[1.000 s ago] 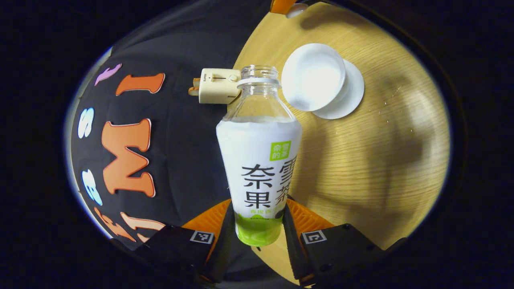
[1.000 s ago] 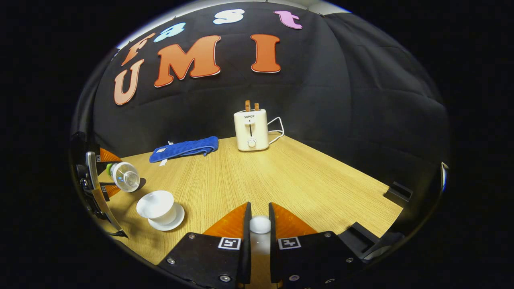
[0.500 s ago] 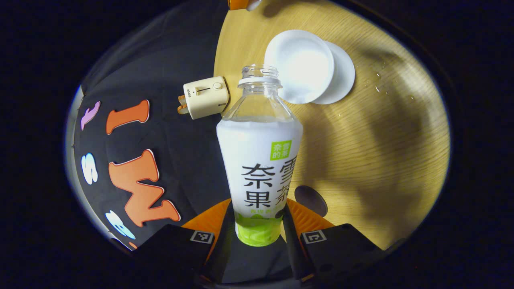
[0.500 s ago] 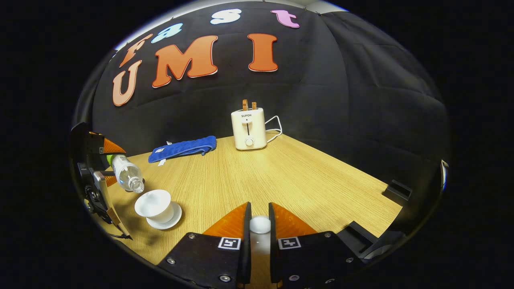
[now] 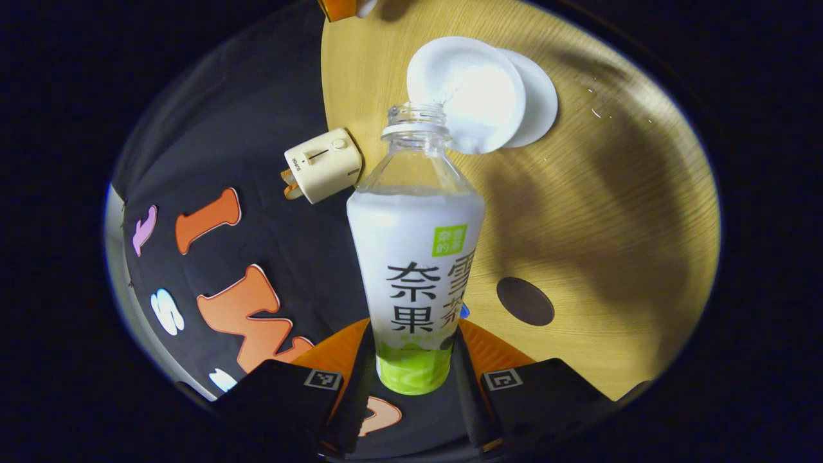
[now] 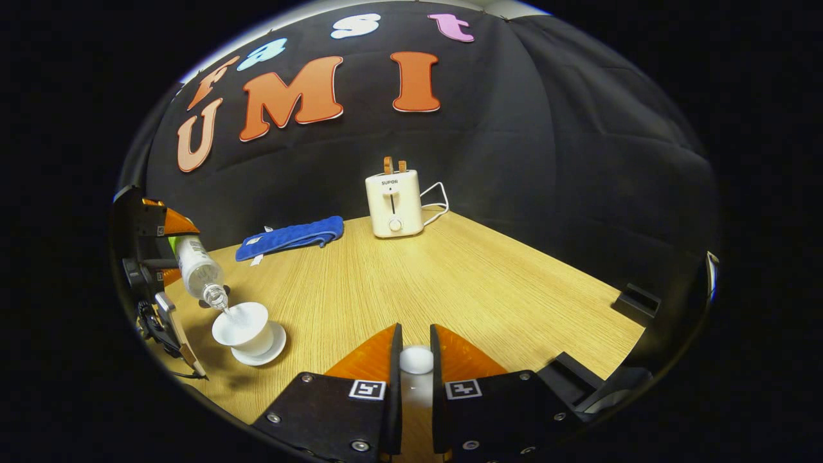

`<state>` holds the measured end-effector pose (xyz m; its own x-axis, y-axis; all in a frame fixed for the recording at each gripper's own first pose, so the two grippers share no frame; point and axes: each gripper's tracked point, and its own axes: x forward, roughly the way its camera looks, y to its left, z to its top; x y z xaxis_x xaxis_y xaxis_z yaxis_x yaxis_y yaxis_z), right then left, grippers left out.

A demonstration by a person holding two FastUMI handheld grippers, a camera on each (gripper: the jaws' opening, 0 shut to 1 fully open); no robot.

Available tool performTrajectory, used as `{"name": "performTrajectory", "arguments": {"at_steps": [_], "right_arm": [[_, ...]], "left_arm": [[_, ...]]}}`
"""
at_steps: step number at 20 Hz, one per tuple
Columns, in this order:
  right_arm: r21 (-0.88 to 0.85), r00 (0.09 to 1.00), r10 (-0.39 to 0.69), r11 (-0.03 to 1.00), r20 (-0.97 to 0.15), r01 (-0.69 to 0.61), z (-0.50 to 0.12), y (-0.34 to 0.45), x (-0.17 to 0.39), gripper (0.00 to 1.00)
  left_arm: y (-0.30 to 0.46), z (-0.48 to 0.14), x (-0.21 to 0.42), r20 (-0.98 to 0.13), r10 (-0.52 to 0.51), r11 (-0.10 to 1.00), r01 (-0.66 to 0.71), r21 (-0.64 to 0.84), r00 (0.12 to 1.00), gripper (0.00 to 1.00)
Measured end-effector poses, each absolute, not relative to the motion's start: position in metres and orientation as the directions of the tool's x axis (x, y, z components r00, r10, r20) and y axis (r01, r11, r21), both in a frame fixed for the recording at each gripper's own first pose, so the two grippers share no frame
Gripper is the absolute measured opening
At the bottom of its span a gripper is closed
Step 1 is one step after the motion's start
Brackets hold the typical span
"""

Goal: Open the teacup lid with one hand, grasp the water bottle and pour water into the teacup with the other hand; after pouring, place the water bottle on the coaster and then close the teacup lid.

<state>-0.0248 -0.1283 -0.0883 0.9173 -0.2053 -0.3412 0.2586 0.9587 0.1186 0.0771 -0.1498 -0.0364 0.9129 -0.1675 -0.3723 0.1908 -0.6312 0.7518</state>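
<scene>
The wooden table (image 6: pixel 450 283) is bounded at the back by the black cloth wall, and a broad bare stretch of it is seen between the teacup and the far right edge. Along the back edge a cream toaster (image 6: pixel 392 204) is stood, with a blue towel (image 6: pixel 290 236) laid to its left.

The water bottle (image 5: pixel 416 257) is pinched near its base between both fingers of the left gripper (image 5: pixel 411 373), uncapped and tipped neck-down. In the right gripper view its mouth is seen just above the rim of the white teacup (image 6: pixel 241 323), and a thin stream of water is seen falling into the cup. The teacup is set on a white saucer (image 6: pixel 273 347) near the table's left front edge, with its lid off. A dark round coaster (image 5: pixel 524 301) is seen lying on the table, apart from the cup.

The teacup lid (image 6: pixel 416 360) is clamped by its white knob between the fingers of the right gripper (image 6: pixel 415 366), held above the near part of the table
</scene>
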Motion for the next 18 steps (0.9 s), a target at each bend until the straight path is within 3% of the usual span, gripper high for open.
{"name": "performTrajectory", "arguments": {"at_steps": [9, 12, 18], "right_arm": [[0.12, 0.915, -0.209, 0.957, -0.345, 0.264, -0.089, -0.132, -0.026, 0.19], [0.121, 0.914, -0.208, 0.957, -0.349, 0.264, -0.091, -0.133, -0.025, 0.19], [0.121, 0.912, -0.198, 0.959, -0.36, 0.255, -0.094, -0.127, -0.022, 0.19]], "left_arm": [[-0.157, -0.04, 0.073, -0.399, -0.161, -0.637, 0.214, 0.74, 0.903, 0.64], [-0.151, -0.064, 0.074, -0.499, -0.144, -0.519, 0.364, 0.773, 0.855, 0.65], [-0.148, -0.084, 0.083, -0.564, -0.169, -0.201, 0.532, 0.823, 0.808, 0.62]]}}
